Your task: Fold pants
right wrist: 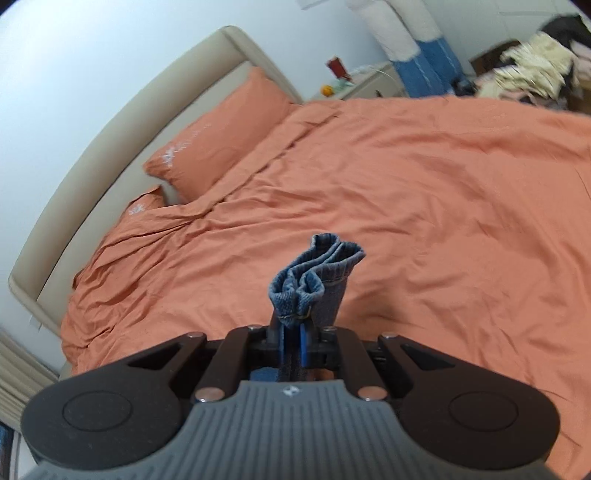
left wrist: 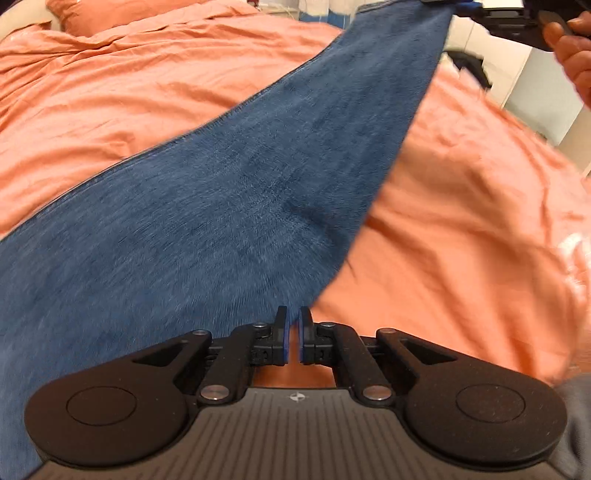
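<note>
The blue denim pants (left wrist: 229, 192) stretch taut above the orange bed, from my left gripper (left wrist: 292, 319) at the near end up to my right gripper (left wrist: 448, 3) at the top edge of the left wrist view. The left gripper is shut on the near edge of the pants. In the right wrist view my right gripper (right wrist: 293, 325) is shut on the bunched hems of the pants (right wrist: 317, 271), which stick up past the fingers.
An orange duvet (right wrist: 424, 192) covers the bed, with two orange pillows (right wrist: 221, 136) by the beige headboard (right wrist: 122, 122). A nightstand (right wrist: 365, 83) and a pile of clothes (right wrist: 532, 70) stand beyond the bed. A hand (left wrist: 574, 48) holds the right gripper.
</note>
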Motion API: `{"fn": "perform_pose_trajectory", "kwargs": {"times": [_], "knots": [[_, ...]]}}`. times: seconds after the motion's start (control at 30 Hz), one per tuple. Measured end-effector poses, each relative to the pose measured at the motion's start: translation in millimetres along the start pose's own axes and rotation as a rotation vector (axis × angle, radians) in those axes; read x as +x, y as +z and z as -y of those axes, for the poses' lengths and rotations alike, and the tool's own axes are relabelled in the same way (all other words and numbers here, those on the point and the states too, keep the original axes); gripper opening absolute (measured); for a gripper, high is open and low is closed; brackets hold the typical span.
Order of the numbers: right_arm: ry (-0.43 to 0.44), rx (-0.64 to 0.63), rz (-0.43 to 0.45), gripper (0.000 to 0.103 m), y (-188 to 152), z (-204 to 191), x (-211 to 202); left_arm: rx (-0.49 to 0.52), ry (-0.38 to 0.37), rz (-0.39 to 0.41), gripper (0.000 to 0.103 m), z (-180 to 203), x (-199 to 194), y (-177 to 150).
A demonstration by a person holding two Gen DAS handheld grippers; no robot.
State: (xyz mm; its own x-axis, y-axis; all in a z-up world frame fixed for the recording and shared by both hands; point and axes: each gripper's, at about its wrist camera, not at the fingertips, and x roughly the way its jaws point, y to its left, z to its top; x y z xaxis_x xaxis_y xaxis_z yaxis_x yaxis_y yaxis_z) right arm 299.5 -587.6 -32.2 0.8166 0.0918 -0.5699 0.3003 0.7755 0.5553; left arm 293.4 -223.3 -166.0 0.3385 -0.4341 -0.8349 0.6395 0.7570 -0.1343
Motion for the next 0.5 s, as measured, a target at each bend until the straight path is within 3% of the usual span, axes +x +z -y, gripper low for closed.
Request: {"fn": "perform_pose_trajectory", "kwargs": {"times": [0.27, 0.5], "knots": [[0.09, -0.146, 0.005, 0.003, -22.3, -112.0, -13.6, -0.129, 0.063, 0.148, 0.009, -62.3, -120.2, -17.0], [0.184, -0.232, -0.061, 0.003, -82.9, -201.0, 5.4, -0.243, 0.202, 0.228, 0.009, -124.0, -198.7, -48.0]]}}
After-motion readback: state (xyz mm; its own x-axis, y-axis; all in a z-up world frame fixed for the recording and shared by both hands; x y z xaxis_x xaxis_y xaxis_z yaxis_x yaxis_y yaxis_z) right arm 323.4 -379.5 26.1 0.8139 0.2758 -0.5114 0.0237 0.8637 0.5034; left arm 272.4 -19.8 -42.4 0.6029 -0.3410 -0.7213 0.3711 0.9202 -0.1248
